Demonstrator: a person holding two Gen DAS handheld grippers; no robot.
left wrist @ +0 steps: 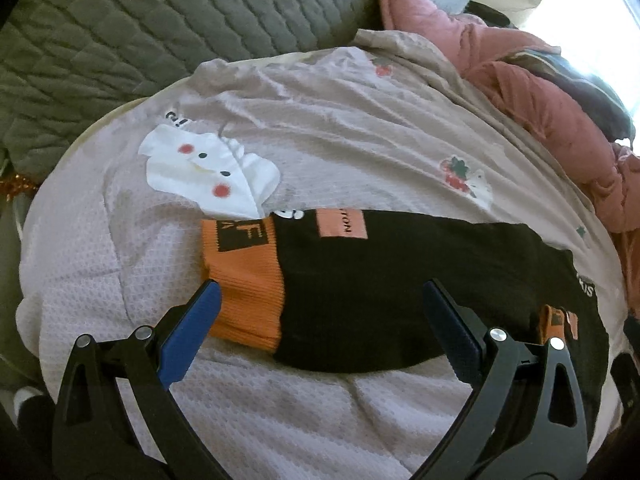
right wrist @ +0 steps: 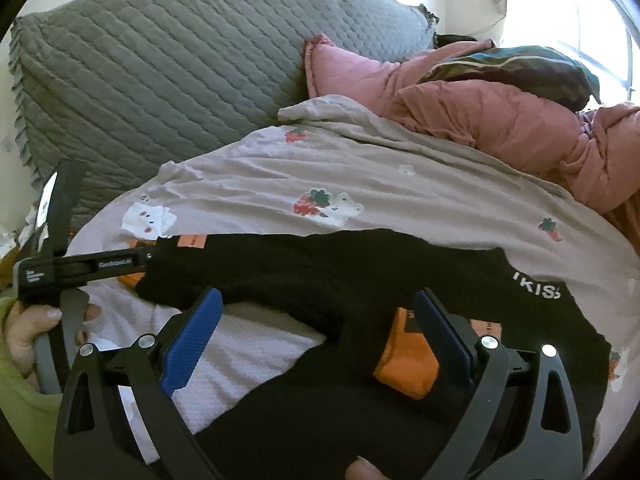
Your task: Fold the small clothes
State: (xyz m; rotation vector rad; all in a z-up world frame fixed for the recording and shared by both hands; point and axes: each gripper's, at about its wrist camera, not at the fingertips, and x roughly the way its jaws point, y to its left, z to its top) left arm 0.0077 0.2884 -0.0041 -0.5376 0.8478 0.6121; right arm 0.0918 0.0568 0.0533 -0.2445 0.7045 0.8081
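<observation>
Both the left gripper (left wrist: 320,304) and right gripper (right wrist: 316,316) hover wide open over the black sweater (left wrist: 400,280) (orange cuffs showing, lower centre), apparently before the first fold, so each next needs an edge to pinch.

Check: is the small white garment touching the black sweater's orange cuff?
Touching. In the left wrist view the white garment ends with its lower corner lying over the top edge of the orange cuff of the black sweater, no sheet visible between them.

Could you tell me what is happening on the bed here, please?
A person is folding a small black sweater with orange cuffs on a bed cover. The left hand-held gripper and right hand-held gripper are both open above it, holding nothing. A white sock lies nearby.
</observation>
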